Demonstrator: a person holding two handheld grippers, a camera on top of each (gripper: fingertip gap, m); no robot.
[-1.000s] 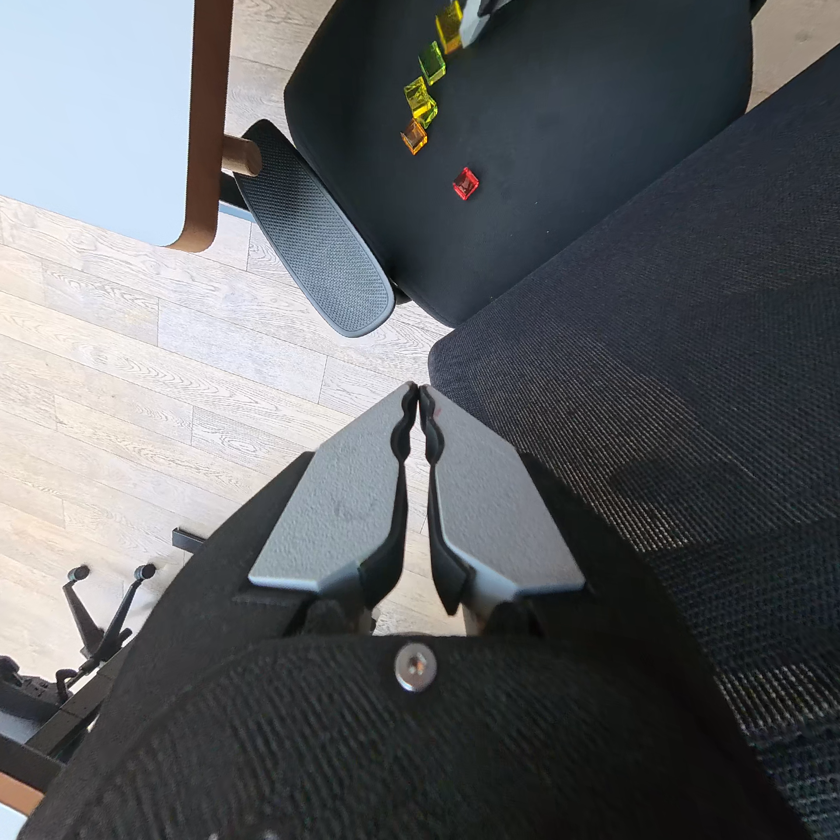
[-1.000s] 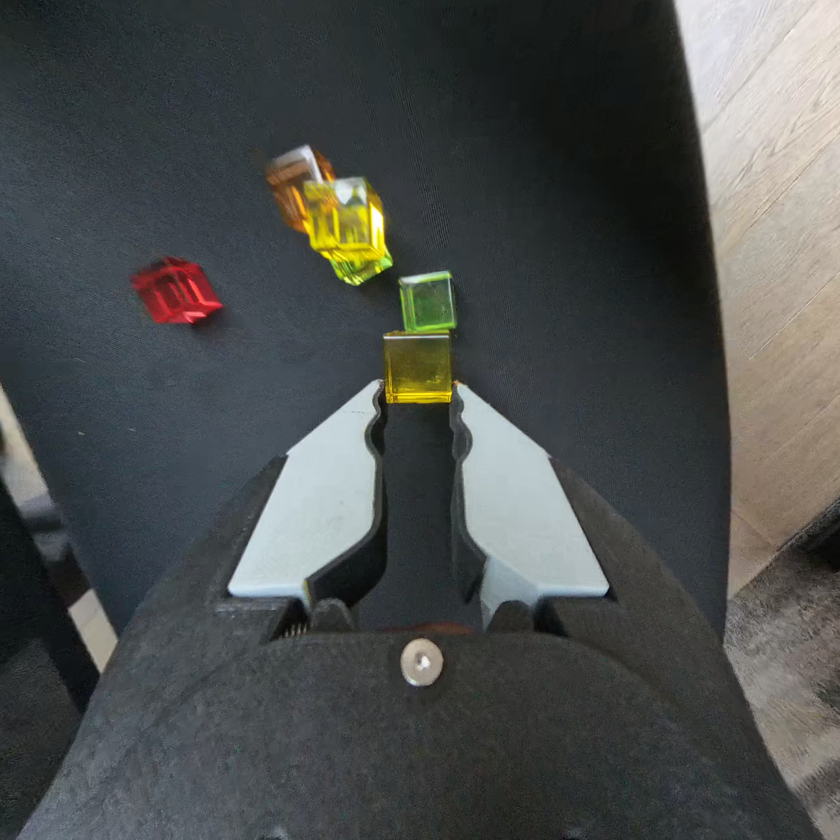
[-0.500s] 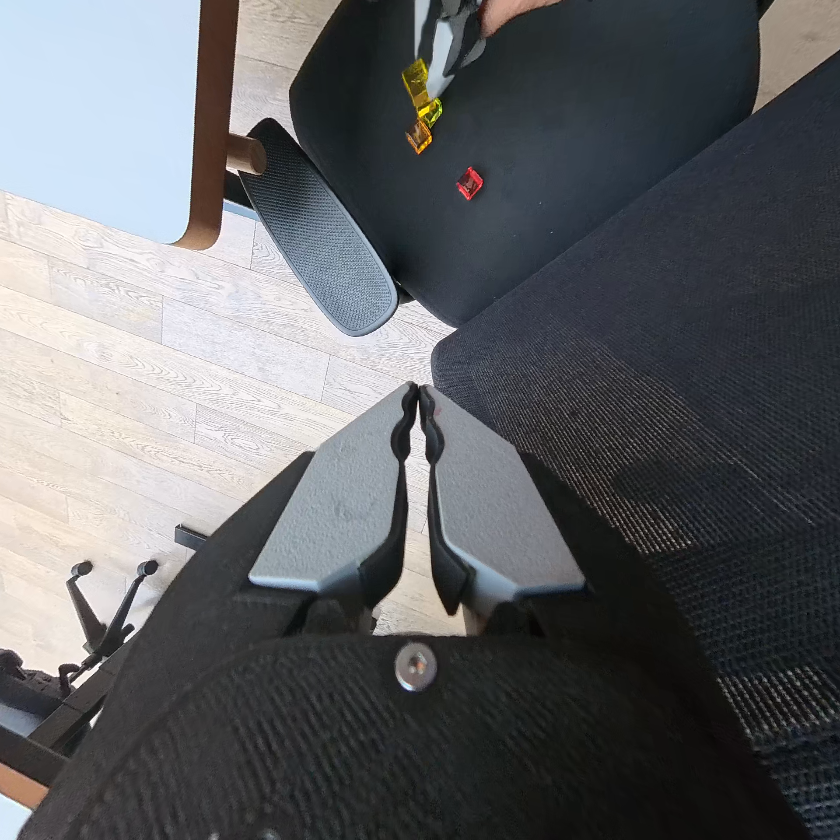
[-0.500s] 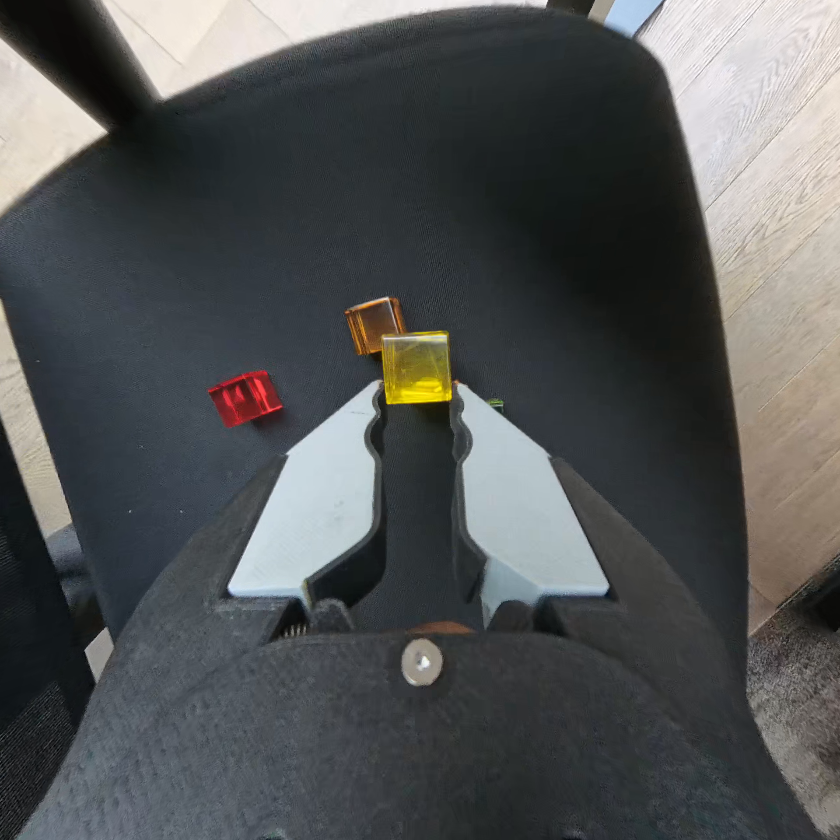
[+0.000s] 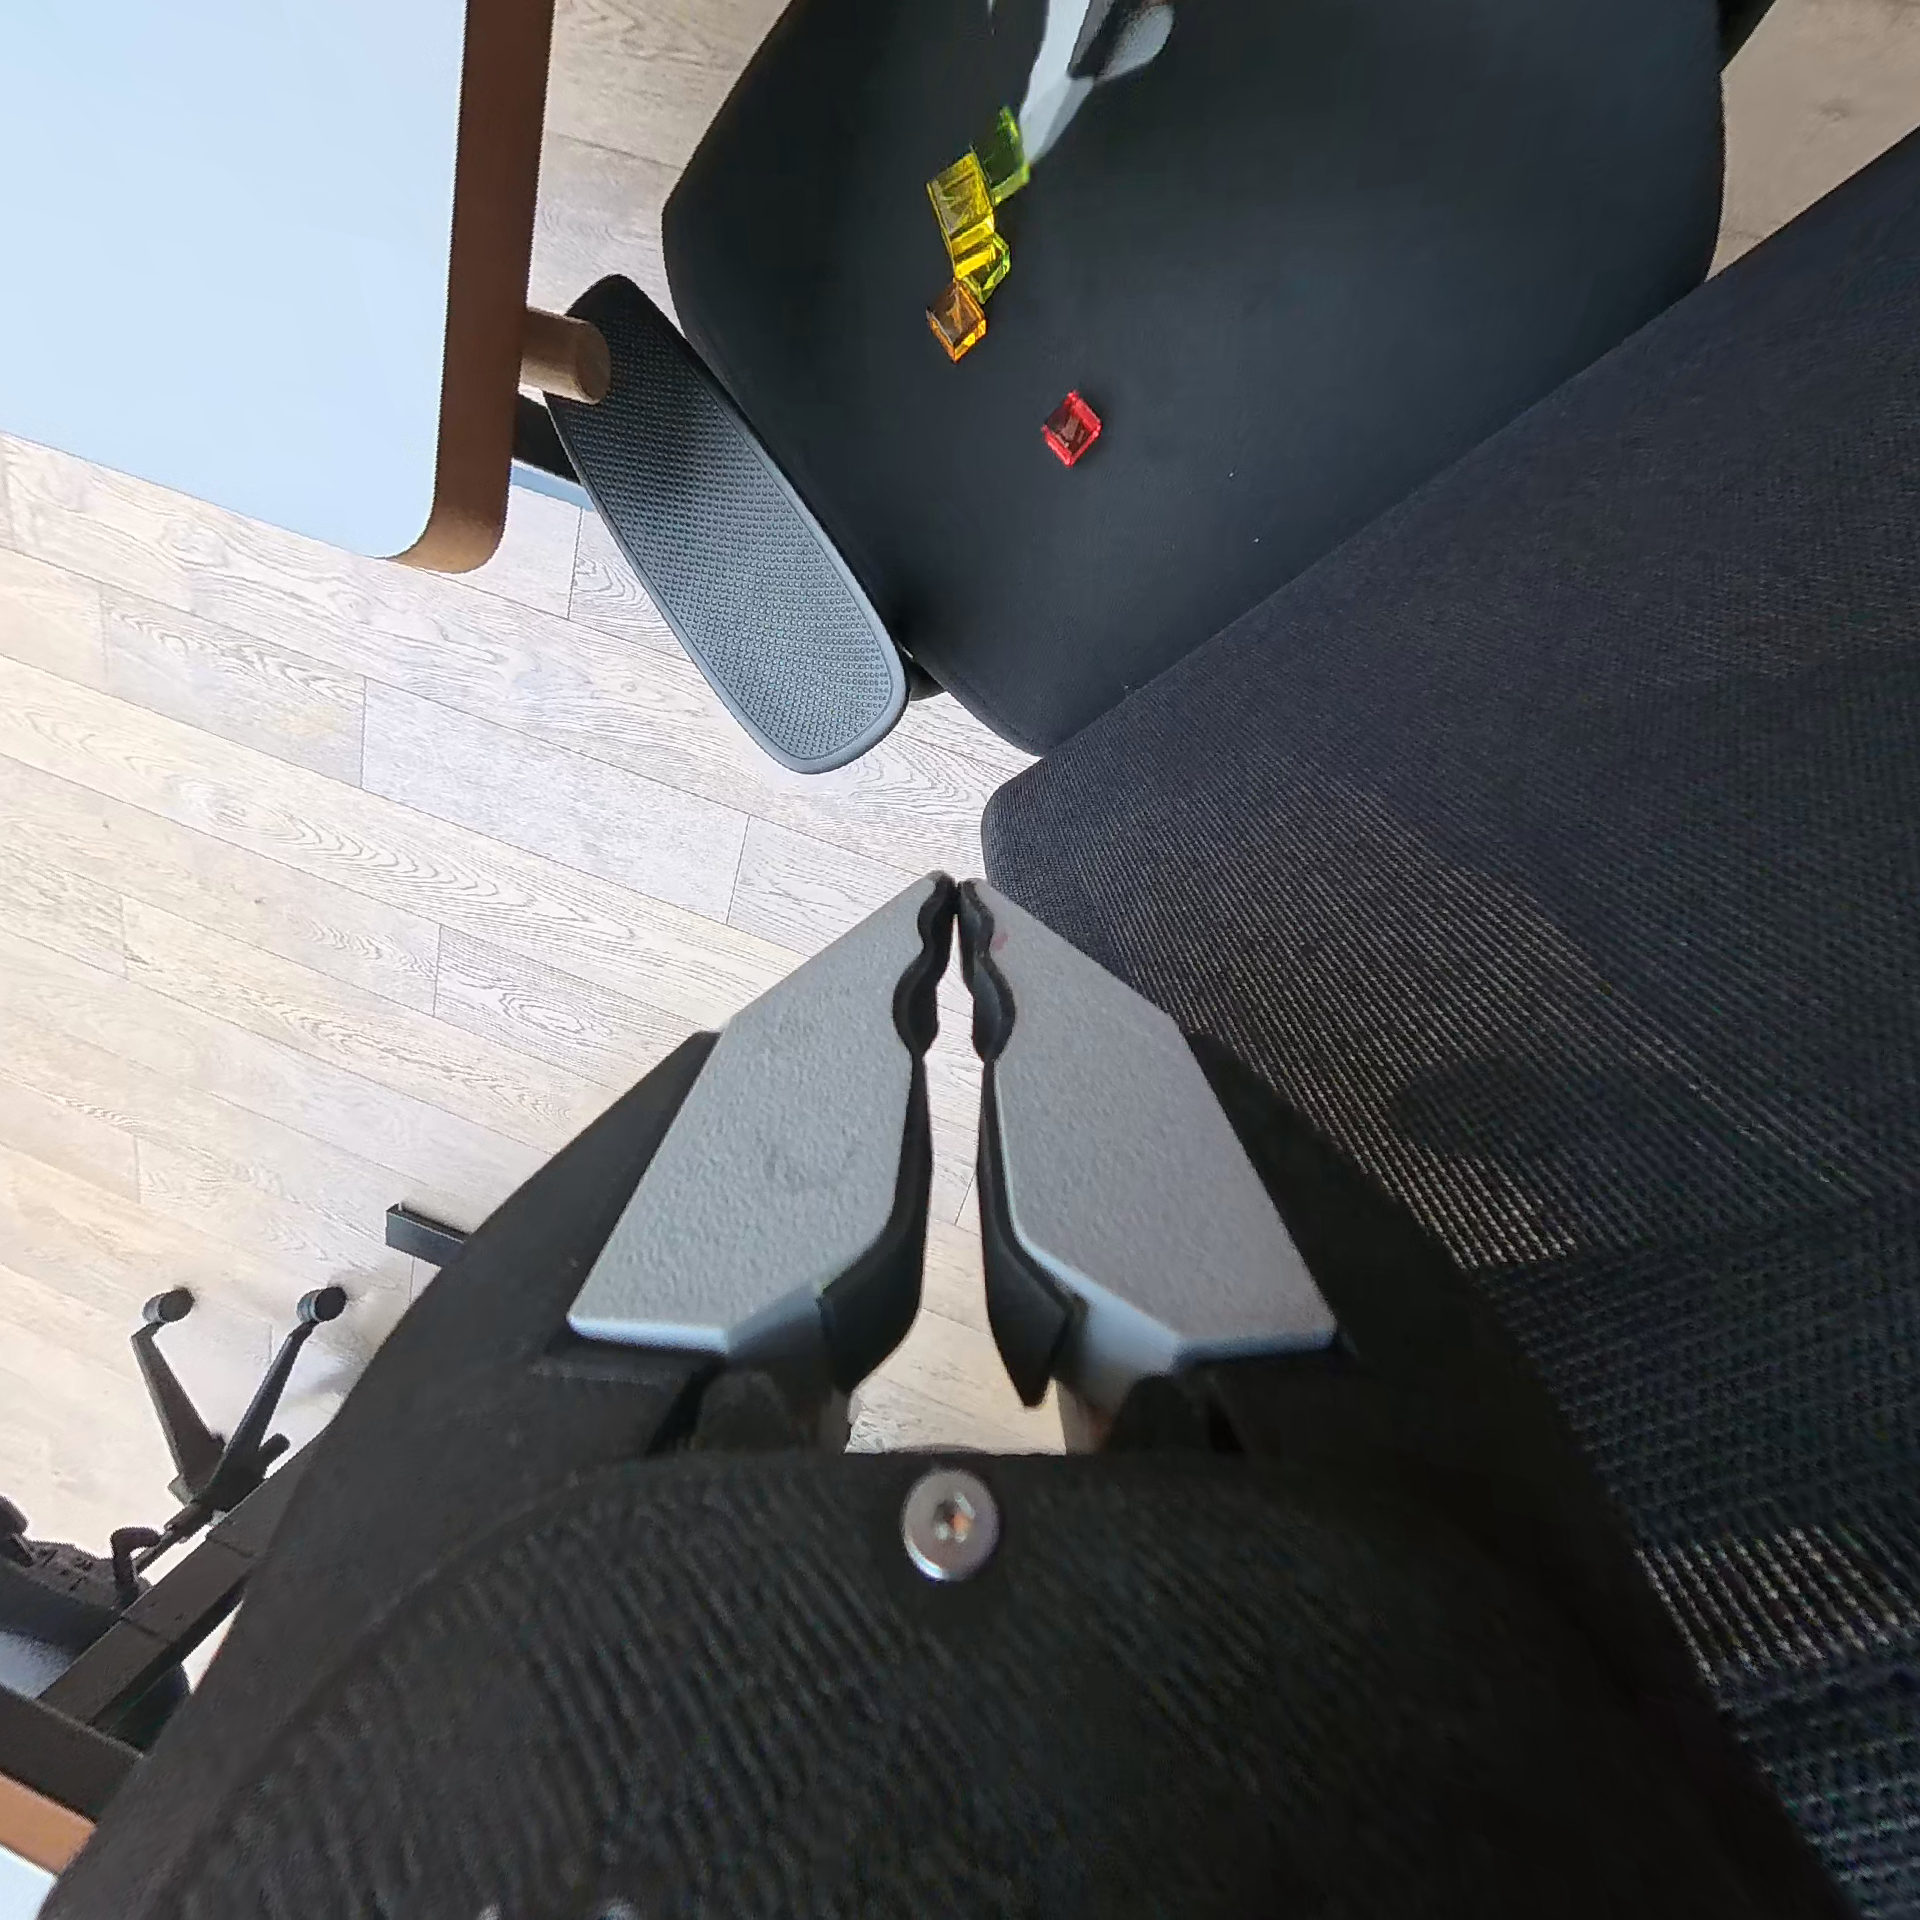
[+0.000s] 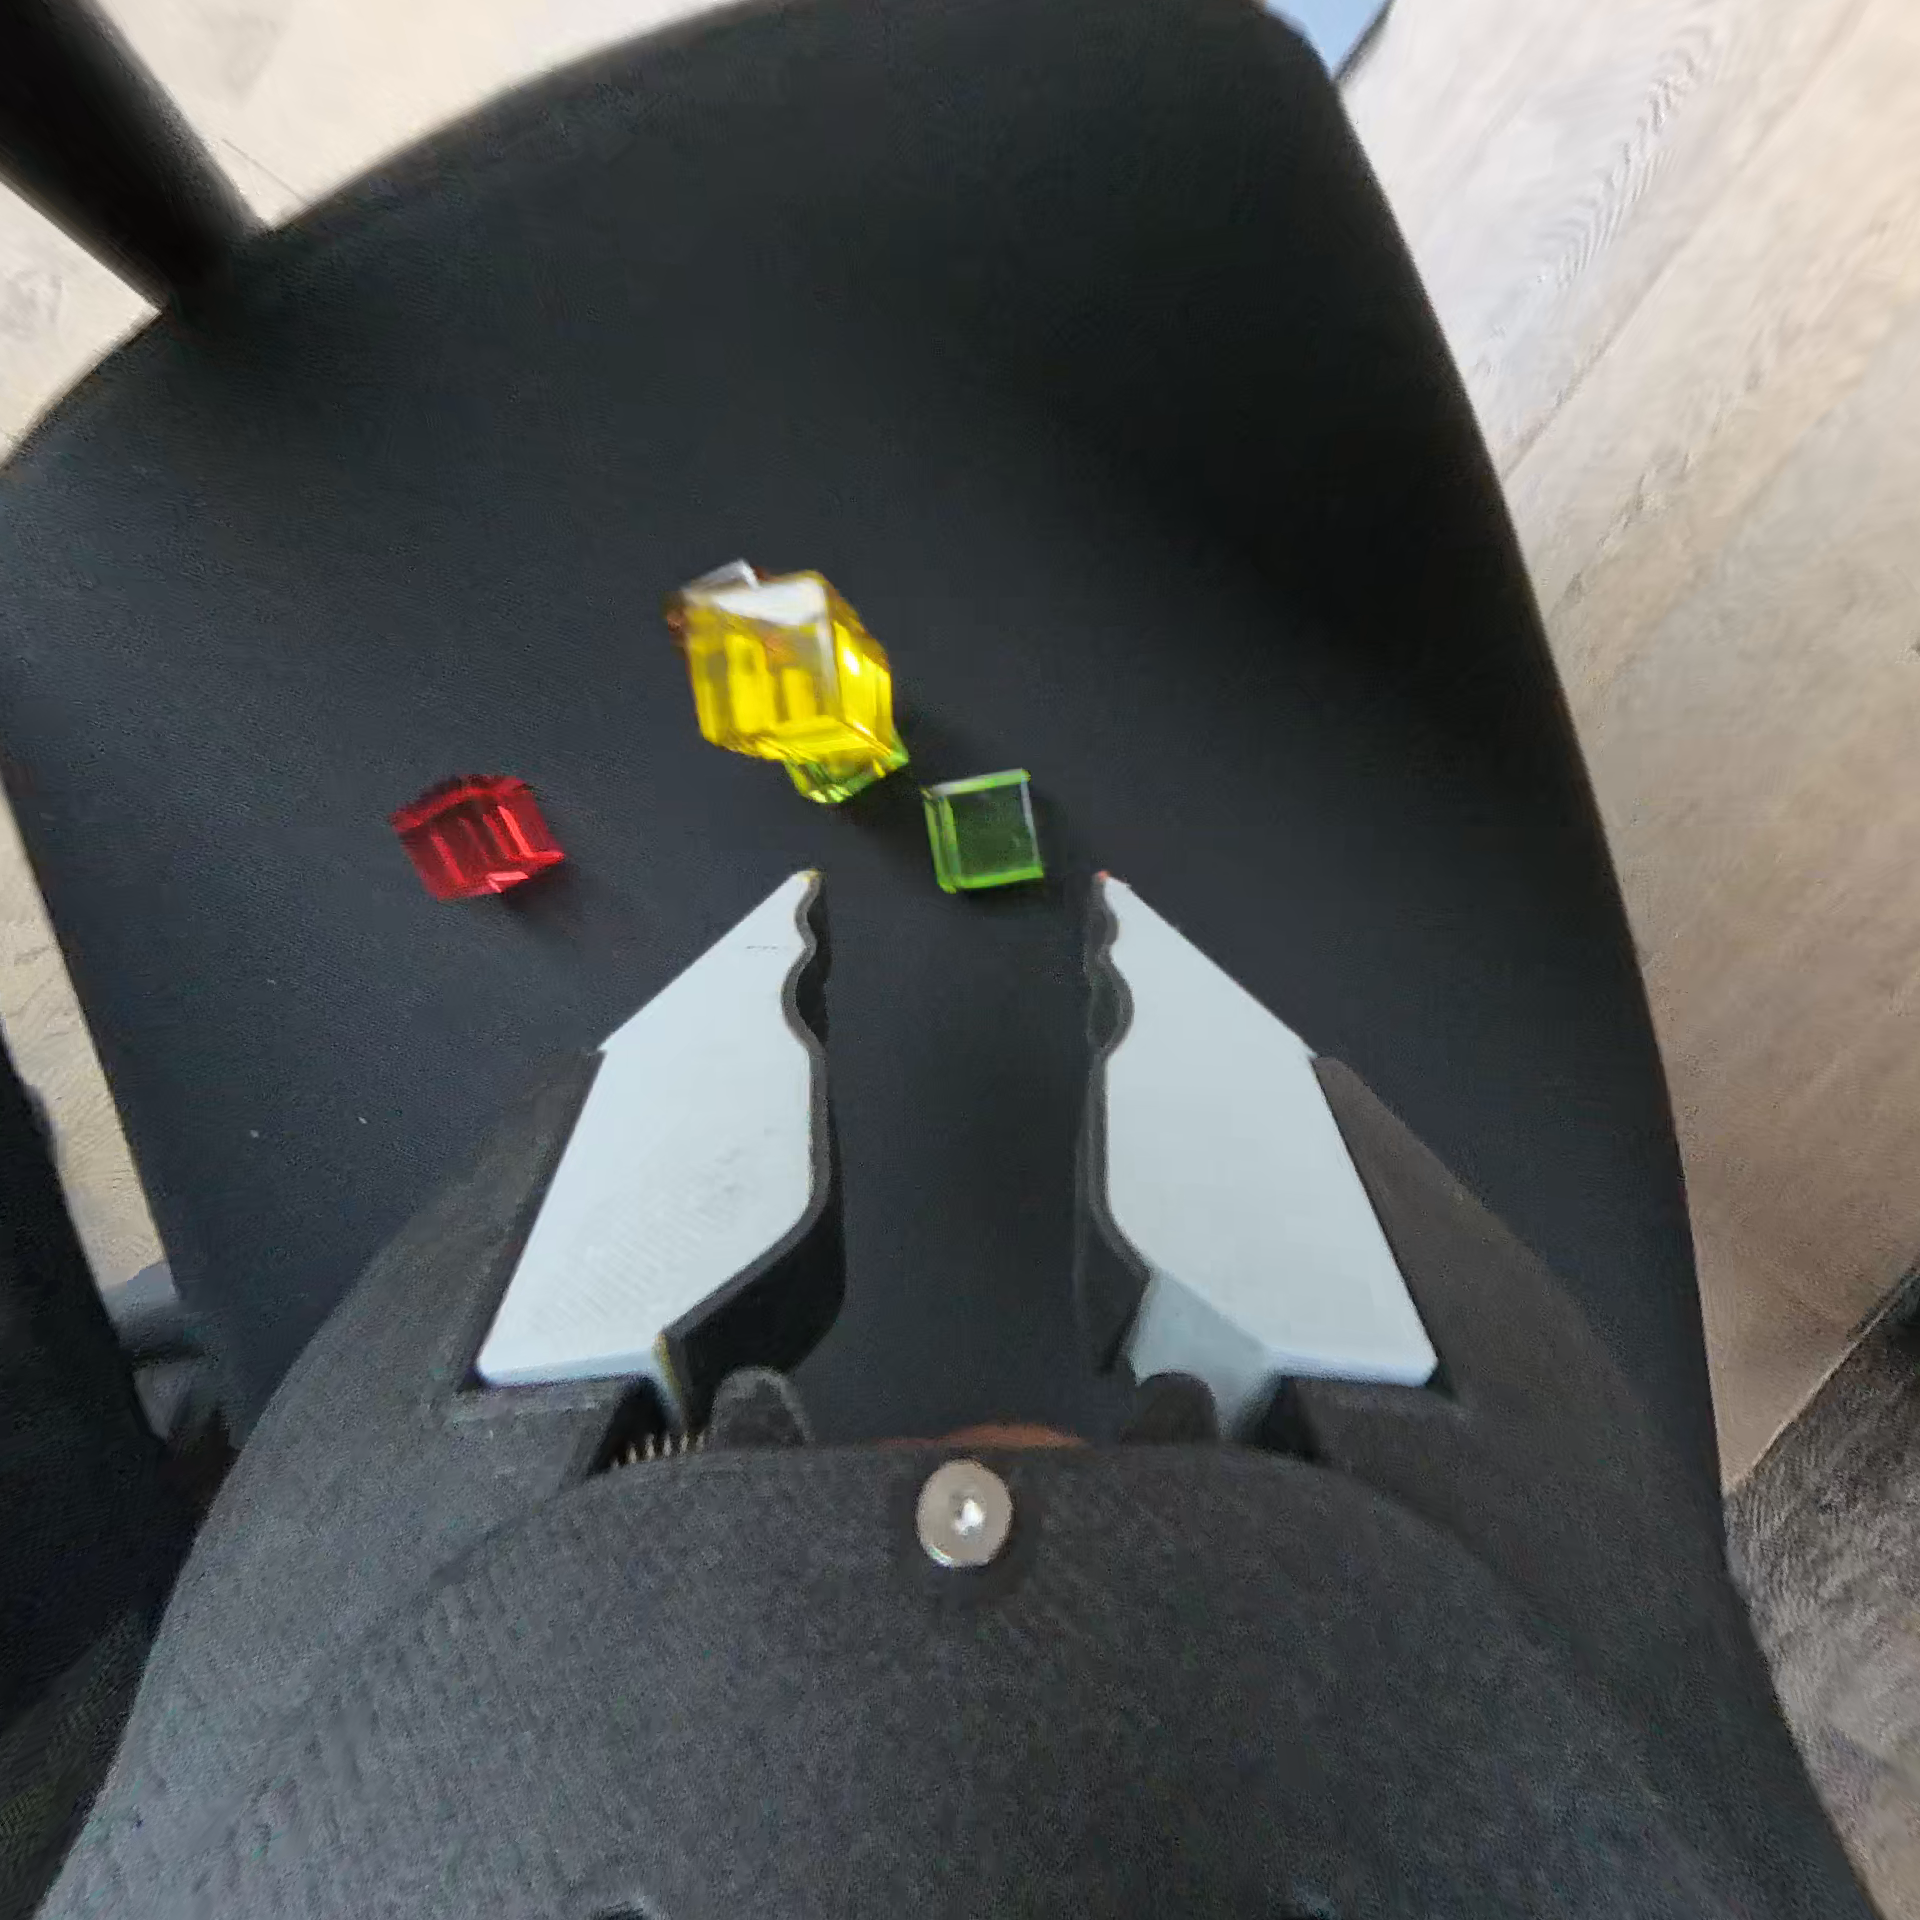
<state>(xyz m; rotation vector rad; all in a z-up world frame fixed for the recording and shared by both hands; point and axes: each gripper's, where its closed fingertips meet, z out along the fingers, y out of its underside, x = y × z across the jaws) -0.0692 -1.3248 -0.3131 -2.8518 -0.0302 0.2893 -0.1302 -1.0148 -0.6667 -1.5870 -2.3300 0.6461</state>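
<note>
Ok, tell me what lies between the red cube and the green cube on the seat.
Only bare black chair seat separates the red cube from the green cube in the right wrist view; the yellow stack sits farther back.

left wrist: high, downward, far | right wrist: close | shared: chair seat (image 5: pixel 1299 312)
</note>
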